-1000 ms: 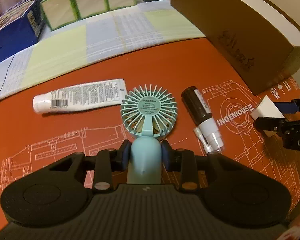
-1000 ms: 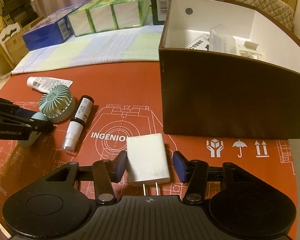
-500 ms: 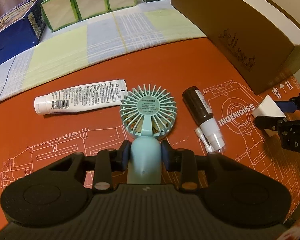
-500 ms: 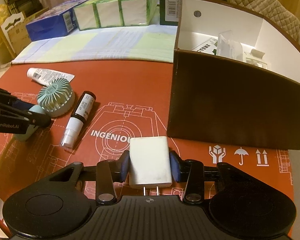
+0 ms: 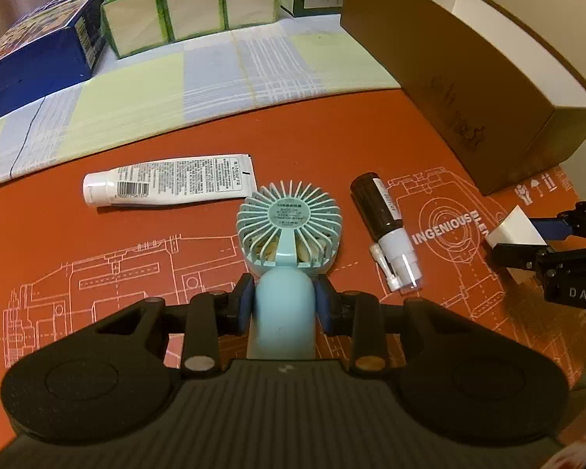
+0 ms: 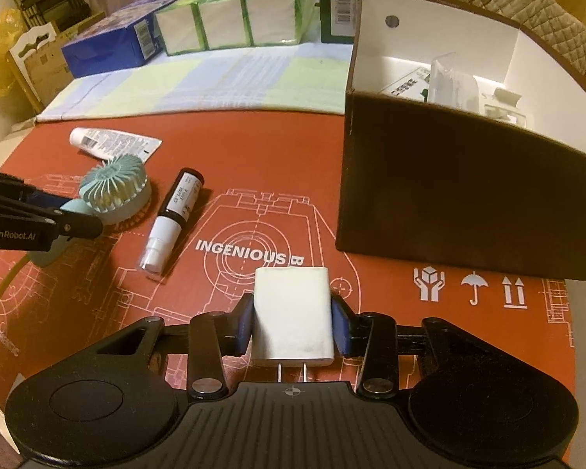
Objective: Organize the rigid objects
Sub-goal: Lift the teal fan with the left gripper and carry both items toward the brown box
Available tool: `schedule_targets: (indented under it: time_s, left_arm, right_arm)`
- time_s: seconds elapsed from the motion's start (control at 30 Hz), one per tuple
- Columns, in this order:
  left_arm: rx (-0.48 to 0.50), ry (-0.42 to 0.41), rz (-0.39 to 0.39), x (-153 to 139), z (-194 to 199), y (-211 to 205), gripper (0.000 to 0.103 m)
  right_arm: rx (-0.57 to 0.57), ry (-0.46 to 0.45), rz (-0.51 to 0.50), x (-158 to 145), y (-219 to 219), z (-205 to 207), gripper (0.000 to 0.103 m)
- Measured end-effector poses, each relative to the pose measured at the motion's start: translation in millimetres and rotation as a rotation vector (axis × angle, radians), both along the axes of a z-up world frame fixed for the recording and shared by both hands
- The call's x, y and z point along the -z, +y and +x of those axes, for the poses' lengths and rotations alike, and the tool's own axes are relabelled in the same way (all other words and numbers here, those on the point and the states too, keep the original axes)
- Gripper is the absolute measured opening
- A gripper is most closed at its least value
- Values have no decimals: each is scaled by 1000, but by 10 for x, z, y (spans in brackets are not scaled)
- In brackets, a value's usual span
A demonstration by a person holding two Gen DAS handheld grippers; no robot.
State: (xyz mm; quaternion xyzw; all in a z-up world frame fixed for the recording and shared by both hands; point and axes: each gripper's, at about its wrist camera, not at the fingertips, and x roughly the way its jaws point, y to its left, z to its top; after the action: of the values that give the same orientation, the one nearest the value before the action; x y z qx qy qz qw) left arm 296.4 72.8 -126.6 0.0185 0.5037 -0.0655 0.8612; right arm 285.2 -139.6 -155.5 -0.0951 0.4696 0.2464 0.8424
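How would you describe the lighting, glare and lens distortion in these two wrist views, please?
Left wrist view: warm, dim light; fisheye bends the brown box edge; a glint shows on the spray bottle cap. Right wrist view: the box interior is brightly lit, its front wall nearly black; the charger is sharp, corners darkened.

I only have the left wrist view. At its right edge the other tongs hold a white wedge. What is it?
Observer: A white wall charger, with its two prongs pointing back toward the camera. The right tongs have just been closing and now press on its two sides.
Operator: The brown box shows me only its outer wall. Is it empty?
Observer: No. The brown box is open on top, and a clear plastic case and some small white pieces already lie inside it.
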Motion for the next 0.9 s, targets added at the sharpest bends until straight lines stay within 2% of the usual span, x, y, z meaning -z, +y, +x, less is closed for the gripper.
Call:
schedule_targets:
  time_s: [0.6,0.9]
  left_arm:
    - [-11,-40,-33,-249,-157,-11,28]
    - [9,-88,-48,-452,-205,-48,28]
  right_arm:
    - [6,-36,51,-232,-78,-99,38]
    - [9,-47,66,-316,-129,-147,38]
